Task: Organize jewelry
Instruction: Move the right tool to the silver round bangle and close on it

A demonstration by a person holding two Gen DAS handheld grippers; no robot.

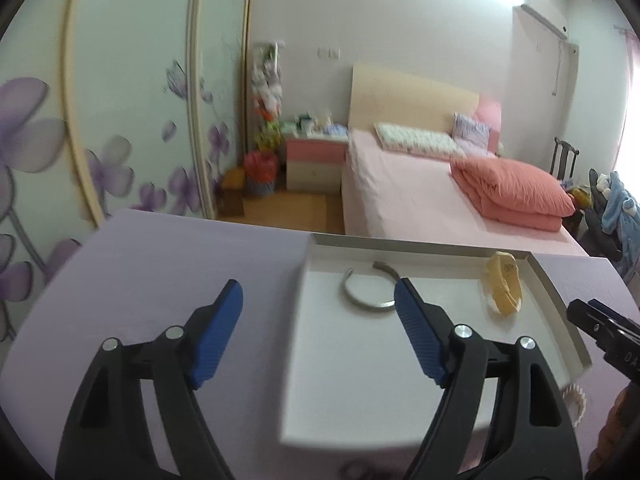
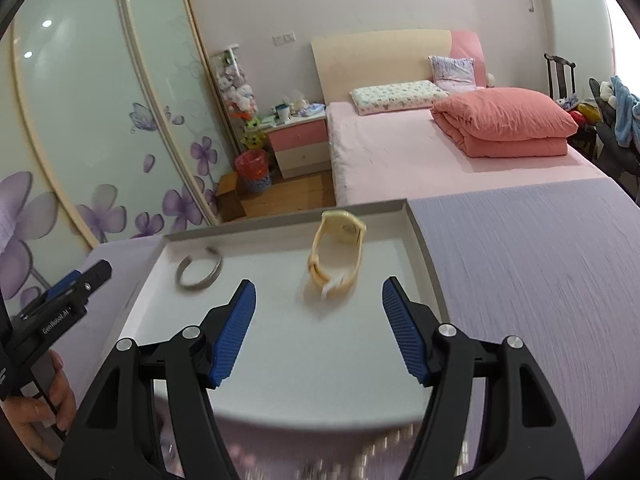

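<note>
A shallow white tray lies on the lilac table. In it lie a silver open bangle and a pale yellow watch, apart from each other. My left gripper is open and empty, its right finger over the tray's left part just in front of the bangle. My right gripper is open and empty, above the tray just in front of the watch. Blurred jewelry pieces lie on the table in front of the tray.
The lilac table stretches right of the tray. A pale beaded item lies at the tray's near right corner. Beyond the table's far edge are a pink bed, a wardrobe with flower doors and a chair.
</note>
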